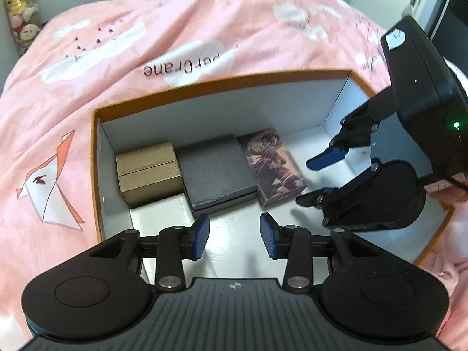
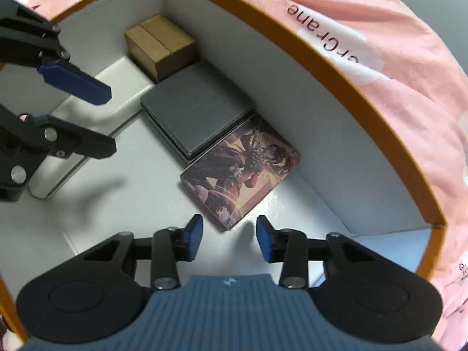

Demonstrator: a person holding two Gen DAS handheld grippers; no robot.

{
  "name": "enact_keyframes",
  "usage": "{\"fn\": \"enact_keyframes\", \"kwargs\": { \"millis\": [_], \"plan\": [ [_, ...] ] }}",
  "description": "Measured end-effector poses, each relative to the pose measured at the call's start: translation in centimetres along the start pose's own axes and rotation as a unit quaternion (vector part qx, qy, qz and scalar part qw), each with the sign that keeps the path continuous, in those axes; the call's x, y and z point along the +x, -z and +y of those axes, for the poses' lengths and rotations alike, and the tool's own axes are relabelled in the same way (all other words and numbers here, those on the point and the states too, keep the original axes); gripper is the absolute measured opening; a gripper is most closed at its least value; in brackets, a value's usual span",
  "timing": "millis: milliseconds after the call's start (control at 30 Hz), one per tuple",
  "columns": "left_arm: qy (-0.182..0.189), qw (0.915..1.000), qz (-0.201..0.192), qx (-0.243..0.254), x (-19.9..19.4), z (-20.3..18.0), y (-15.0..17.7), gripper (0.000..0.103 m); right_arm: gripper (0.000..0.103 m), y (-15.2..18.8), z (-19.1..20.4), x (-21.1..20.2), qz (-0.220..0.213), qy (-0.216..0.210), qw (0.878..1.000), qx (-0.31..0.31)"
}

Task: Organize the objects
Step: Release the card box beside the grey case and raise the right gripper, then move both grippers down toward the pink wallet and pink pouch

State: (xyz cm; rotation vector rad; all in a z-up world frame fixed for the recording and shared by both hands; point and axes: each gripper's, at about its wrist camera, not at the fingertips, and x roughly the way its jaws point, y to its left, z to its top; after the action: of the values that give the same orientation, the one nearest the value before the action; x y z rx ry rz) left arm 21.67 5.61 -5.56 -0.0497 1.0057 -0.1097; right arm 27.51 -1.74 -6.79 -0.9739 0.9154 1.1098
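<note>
So, the illustrated card box (image 2: 239, 181) is lying flat on the floor of the orange-rimmed storage box (image 2: 336, 67), dead centre of the right wrist view, butted against the grey slab-like case (image 2: 196, 111). Further toward the upper left, a gold-brown box (image 2: 161, 46) sits in the corner, so the three make a tidy row along the far wall, which I'd guess is the point: pack edge to edge. A flat white box (image 2: 96, 108) lies alongside them at left.

My right gripper (image 2: 228, 239) hangs just short of the card box's near corner, jaws apart, holding nothing. My left gripper (image 1: 235, 235) is at the bottom of its own frame, also spread and empty, over bare floor near the white box.

Everything sits on a pink crane-print bedspread (image 1: 175, 35). Plush toys (image 1: 23, 14) are at upper left.
</note>
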Motion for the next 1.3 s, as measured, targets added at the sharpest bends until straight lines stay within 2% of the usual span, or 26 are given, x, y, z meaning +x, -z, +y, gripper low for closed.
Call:
{"fn": "enact_keyframes", "kwargs": {
  "millis": [133,367,500,633,733,767,867,967,1033,1100,1300],
  "plan": [
    [0.007,0.9991,-0.031,-0.026,-1.9,-1.2,1.1,0.049,0.045,0.9,0.6,-2.3,-0.022,0.002,1.0,0.017],
    [0.027,0.9949,-0.069,-0.068,-5.6,-2.5,3.2,0.055,0.059,3.9,0.8,-7.4,-0.092,0.013,0.993,0.075],
    [0.045,0.9934,-0.073,-0.076,-7.0,-3.2,4.4,0.057,0.067,5.3,2.5,-9.2,-0.132,0.016,0.985,0.113],
    [0.06,0.9927,-0.068,-0.08,-7.5,-3.7,5.6,0.058,0.068,7.5,2.9,-11.6,-0.167,0.022,0.975,0.148],
    [0.057,0.9921,-0.077,-0.081,-8.5,-4.0,6.4,0.058,0.069,9.6,4.0,-13.2,-0.186,0.019,0.967,0.171],
    [0.062,0.9912,-0.077,-0.087,-8.8,-4.0,6.6,0.058,0.073,10.3,4.3,-13.6,-0.191,0.018,0.965,0.179],
    [0.077,0.9883,-0.083,-0.102,-9.8,-4.0,7.5,0.058,0.074,12.0,5.4,-14.3,-0.205,0.019,0.956,0.208],
    [0.081,0.9879,-0.083,-0.104,-10.3,-4.4,8.4,0.058,0.075,13.5,6.5,-14.8,-0.214,0.017,0.949,0.233],
    [0.093,0.9871,-0.074,-0.107,-10.2,-4.6,9.1,0.058,0.08,14.3,7.3,-14.9,-0.214,0.02,0.947,0.24],
    [0.108,0.9851,-0.06,-0.12,-9.8,-4.5,9.8,0.058,0.083,15.0,7.9,-14.6,-0.205,0.026,0.947,0.247],
    [0.142,0.9779,-0.025,-0.152,-8.5,-3.9,11.3,0.057,0.082,17.5,8.8,-13.3,-0.16,0.036,0.945,0.284]
  ]
}}
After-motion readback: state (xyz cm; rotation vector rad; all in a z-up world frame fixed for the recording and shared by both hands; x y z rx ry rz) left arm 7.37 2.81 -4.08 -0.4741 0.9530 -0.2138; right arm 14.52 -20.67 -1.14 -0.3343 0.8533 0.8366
